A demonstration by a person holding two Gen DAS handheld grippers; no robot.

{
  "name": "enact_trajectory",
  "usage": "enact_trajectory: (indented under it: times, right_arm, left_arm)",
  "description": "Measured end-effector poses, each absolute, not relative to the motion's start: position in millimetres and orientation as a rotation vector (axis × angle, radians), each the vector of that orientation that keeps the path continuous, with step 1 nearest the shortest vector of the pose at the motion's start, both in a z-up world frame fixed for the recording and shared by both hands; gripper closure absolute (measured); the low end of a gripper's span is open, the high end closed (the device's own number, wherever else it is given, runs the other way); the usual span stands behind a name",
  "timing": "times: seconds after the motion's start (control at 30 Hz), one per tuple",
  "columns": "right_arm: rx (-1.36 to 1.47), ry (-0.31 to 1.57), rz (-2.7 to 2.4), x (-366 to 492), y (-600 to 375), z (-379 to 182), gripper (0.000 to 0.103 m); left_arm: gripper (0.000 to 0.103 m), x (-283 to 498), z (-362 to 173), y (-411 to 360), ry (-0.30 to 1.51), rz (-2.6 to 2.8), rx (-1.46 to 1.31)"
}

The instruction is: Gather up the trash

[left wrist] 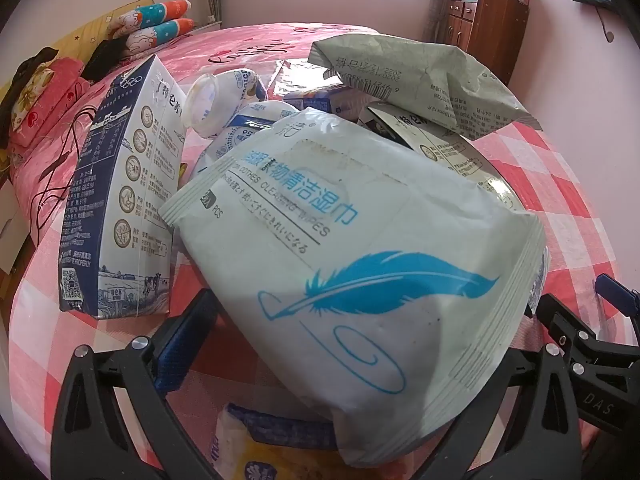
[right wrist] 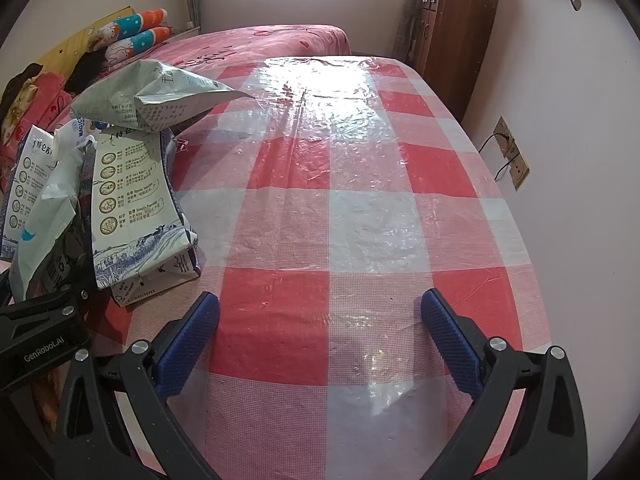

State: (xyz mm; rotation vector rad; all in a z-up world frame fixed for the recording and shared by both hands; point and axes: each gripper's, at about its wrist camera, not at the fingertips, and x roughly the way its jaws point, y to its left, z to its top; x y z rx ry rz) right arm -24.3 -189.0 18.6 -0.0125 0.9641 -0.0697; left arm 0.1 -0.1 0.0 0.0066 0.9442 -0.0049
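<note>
Gathering step, by the look of it: trash heaped at one side of the checked bench (right wrist: 360, 216), the top piece next for collection.

Left claw (left wrist: 360, 320) spread wide, with a pale wipes packet (left wrist: 352, 248) filling the whole gap. Near blue pad (left wrist: 188, 340) just beside the packet's edge at 9 o'clock; far pad hidden behind the packet. Impossible to tell whether gripped or merely straddled. Packet tilted, near end low between the fingers, far end propped on the heap toward 12 o'clock.

Around it:
- Blue-and-white milk carton (left wrist: 120, 200) upright at 10 o'clock, just beside the packet.
- White cups (left wrist: 216, 100) at 11 o'clock, behind the packet.
- Crumpled grey-green bag (left wrist: 420, 80) on top of the heap at 1 o'clock.
- Yellow pack (left wrist: 248, 464) under the packet's near end at 6 o'clock.

Right claw (right wrist: 320, 312) fully spread and holding nothing, poised over bare cloth, with the heap and a second carton (right wrist: 136, 208) at 10 o'clock.

Next move, probably: closing the left fingers firmly on the packet and lifting it clear. Soft, slack wrapper, so likely to sag or slip; a lift likely to disturb the bag and cups leaning near it.
</note>
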Motion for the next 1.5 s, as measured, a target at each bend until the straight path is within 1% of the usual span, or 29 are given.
enact_trajectory:
  times: [0.4,0.57,0.67,1.03,1.5]
  right_arm:
    - [-0.003,0.960,-0.056,-34.0,-187.6,19.4,0.004]
    - [-0.002,0.910,-0.050,-54.3,-183.8,27.2,0.004]
    - [-0.016,0.868,-0.057,-66.7,-183.3,38.4,0.004]
    - [-0.014,0.734,-0.066,-115.6,-168.8,86.9,0.004]
    - [-0.050,0.564,-0.097,-182.3,-146.8,149.1,0.004]
  left_arm:
    - [0.004,-4.5,0.7,0.6,0.943,-0.029,0.008]
    - [0.004,-28.0,13.1,3.4,0.885,-0.055,0.018]
    - [0.004,-44.7,27.1,7.5,0.831,-0.067,0.019]
    - [0.004,-95.0,80.2,34.1,0.741,-0.102,-0.010]
    - [0.004,-140.5,111.5,58.3,0.625,-0.100,-0.020]
